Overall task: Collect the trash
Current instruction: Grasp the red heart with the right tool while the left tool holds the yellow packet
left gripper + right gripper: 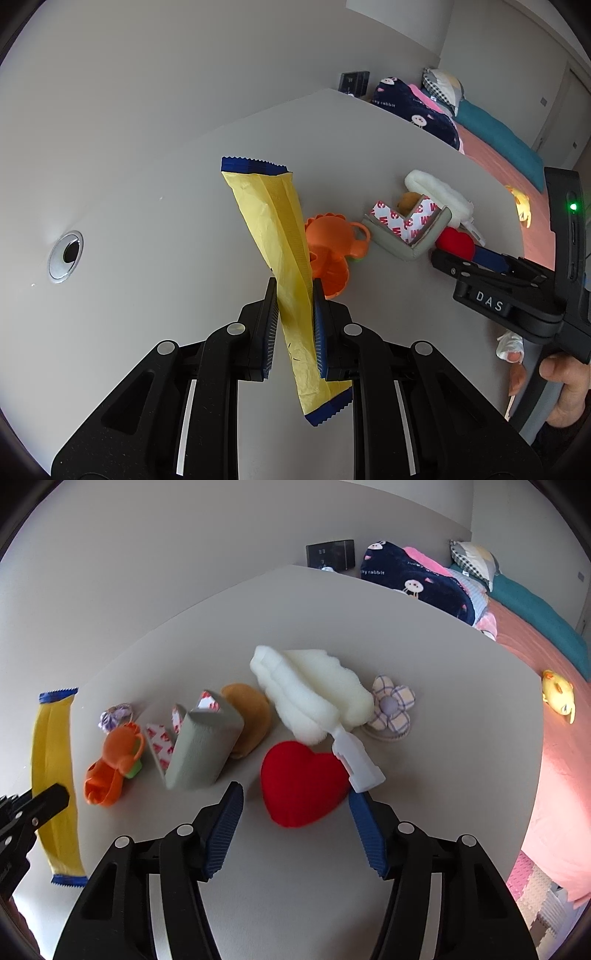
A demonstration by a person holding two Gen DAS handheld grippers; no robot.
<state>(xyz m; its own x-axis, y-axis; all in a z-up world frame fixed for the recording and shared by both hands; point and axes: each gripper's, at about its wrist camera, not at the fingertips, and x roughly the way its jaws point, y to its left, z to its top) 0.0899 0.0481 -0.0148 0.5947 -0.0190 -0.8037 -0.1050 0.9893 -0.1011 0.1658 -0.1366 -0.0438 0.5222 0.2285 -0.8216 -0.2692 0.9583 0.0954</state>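
My left gripper (pixel 294 291) is shut on a long yellow wrapper with blue ends (pixel 275 236), held above the white table; the wrapper also shows at the left of the right wrist view (pixel 53 775). My right gripper (pixel 295 794) is open, its fingers on either side of a red plush heart (pixel 303 782) lying on the table. The right gripper also shows in the left wrist view (pixel 461 262), by the heart (pixel 456 242).
On the table (pixel 332 627) lie an orange plastic toy (pixel 112 764), a grey foam corner guard with red-printed tape (pixel 203 746), a brown pad (pixel 251 720), a white fluffy duster (pixel 314 694), a checked fabric flower (pixel 391 709) and a small purple ball (pixel 112 716). A bed (pixel 535 664) stands to the right.
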